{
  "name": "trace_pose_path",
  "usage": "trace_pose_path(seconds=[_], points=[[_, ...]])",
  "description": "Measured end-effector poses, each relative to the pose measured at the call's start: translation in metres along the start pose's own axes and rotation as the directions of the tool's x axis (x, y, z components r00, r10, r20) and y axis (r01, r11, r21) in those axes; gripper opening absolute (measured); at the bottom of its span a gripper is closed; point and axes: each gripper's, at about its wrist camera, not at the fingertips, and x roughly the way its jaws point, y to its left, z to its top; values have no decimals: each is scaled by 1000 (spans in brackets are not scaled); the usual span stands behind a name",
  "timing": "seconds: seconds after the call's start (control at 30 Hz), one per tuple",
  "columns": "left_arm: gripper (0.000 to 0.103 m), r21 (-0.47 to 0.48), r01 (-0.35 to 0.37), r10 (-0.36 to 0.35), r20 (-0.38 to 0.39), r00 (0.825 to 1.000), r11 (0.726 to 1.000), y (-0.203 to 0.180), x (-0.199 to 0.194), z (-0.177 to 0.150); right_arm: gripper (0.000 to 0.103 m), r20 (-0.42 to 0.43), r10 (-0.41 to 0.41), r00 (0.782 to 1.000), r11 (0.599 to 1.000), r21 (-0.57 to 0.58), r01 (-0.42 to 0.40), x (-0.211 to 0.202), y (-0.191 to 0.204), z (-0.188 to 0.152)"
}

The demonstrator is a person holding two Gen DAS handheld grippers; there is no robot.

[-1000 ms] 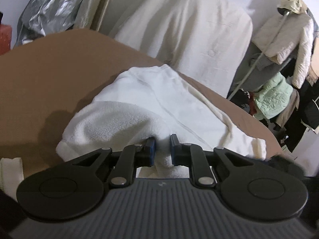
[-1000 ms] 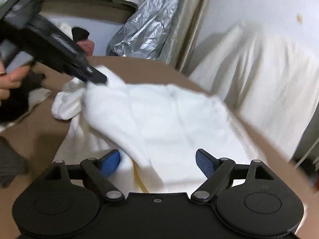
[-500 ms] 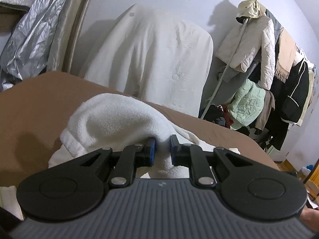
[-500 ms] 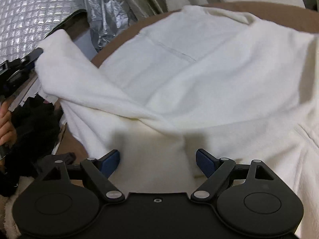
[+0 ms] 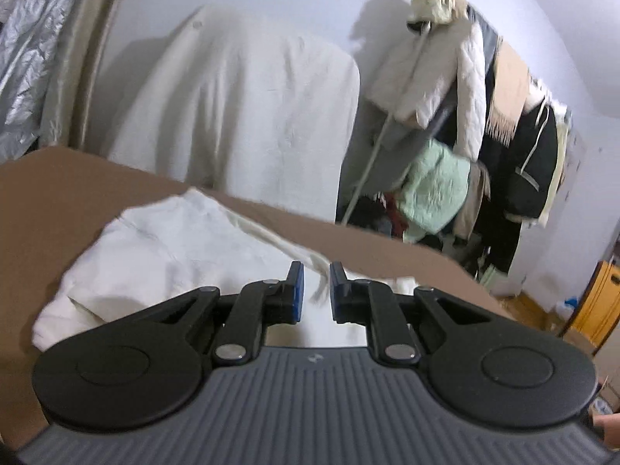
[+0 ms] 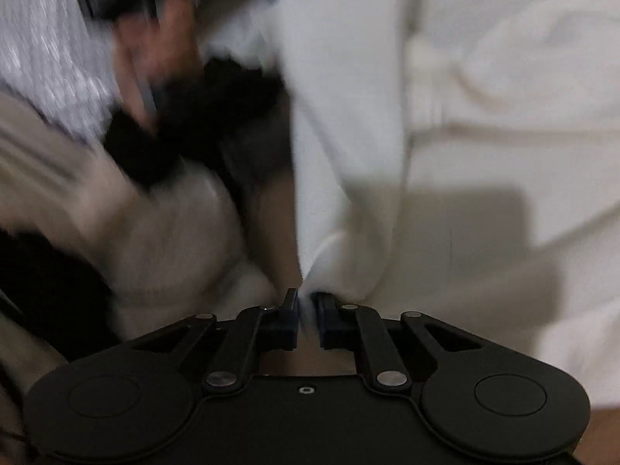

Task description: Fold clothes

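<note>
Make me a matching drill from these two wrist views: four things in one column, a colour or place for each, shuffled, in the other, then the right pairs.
Things:
1. white garment
2. quilted jacket
3. scarf
4. work surface

Descriptions:
A. tan, fringed, hanging on the rack
B. plain brown
C. spread on the work surface
D. pale green, low on the rack

Pairs: 1-C, 2-D, 3-A, 4-B

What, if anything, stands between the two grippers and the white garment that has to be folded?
Nothing visible does. The left gripper has the white garment between its nearly shut jaws. The right gripper is closing its jaws on an edge of the same cloth, which already sits between them. The brown surface around the garment shows no obstacle.
</note>
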Motion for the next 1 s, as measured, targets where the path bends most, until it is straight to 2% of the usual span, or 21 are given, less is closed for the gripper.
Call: trace_pose_path(seconds=[0.07, 0.1, 0.13, 0.23, 0.3, 0.33, 0.4, 0.43, 0.5, 0.6, 0.63, 0.7, 0.77, 0.83, 0.87, 0.9, 0.93, 1.0], points=[[13, -4, -46, 46, -86, 995, 999, -1, 20, -6, 13, -15, -59, 998, 998, -31, 59, 2, 3, -6], [14, -2, -94, 93, -148, 985, 996, 0, 33, -12, 14, 0, -50, 999, 999, -6, 50, -3, 0, -5], [14, 8, -151, 149, -210, 966, 989, 2, 45, -20, 16, 15, -41, 999, 999, 19, 41, -10, -4, -3], [16, 44, -289, 284, -366, 886, 956, 9, 74, -39, 18, 73, -83, 994, 997, 13, 82, -37, -5, 7], [20, 28, -325, 307, -408, 860, 945, 17, 78, -46, 31, 157, -168, 973, 985, -16, 172, -61, -1, 18], [26, -6, -318, 286, -422, 860, 948, 20, 78, -49, 34, 202, -205, 958, 977, -13, 212, -71, -4, 23], [34, -113, -269, 196, -437, 878, 956, 26, 77, -53, 49, 265, -285, 921, 955, -4, 297, -84, -12, 36], [41, -166, -244, 149, -442, 885, 955, 29, 76, -56, 49, 270, -341, 900, 934, -11, 357, -83, -16, 46], [47, -258, -207, 74, -447, 892, 944, 35, 77, -61, 49, 224, -452, 864, 873, -88, 480, -71, -23, 59], [53, -339, -209, 29, -465, 885, 917, 40, 84, -69, 49, 186, -554, 811, 751, -309, 584, -36, -12, 68], [57, -351, -211, 25, -465, 885, 912, 41, 85, -71, 49, 198, -545, 815, 730, -366, 577, -30, -5, 70], [59, -351, -218, 37, -456, 889, 911, 41, 88, -75, 49, 222, -517, 826, 690, -463, 556, -16, 8, 74], [58, -346, -228, 45, -464, 885, 910, 42, 97, -81, 49, 232, -526, 818, 639, -527, 561, -1, 8, 78], [20, -322, -242, 67, -472, 879, 915, 42, 104, -84, 48, 209, -568, 796, 611, -540, 578, 19, -1, 86], [18, -290, -247, 89, -466, 880, 925, 38, 102, -84, 45, 203, -573, 794, 616, -533, 580, 24, -5, 90], [16, -245, -252, 123, -442, 888, 936, 31, 95, -80, 25, 209, -561, 801, 630, -519, 577, 24, -7, 93], [16, -204, -260, 160, -406, 900, 944, 23, 82, -74, 13, 226, -549, 805, 641, -504, 579, 20, -5, 96], [16, -197, -251, 183, -307, 934, 948, 17, 48, -61, 13, 250, -525, 814, 661, -483, 574, 13, 0, 97]])
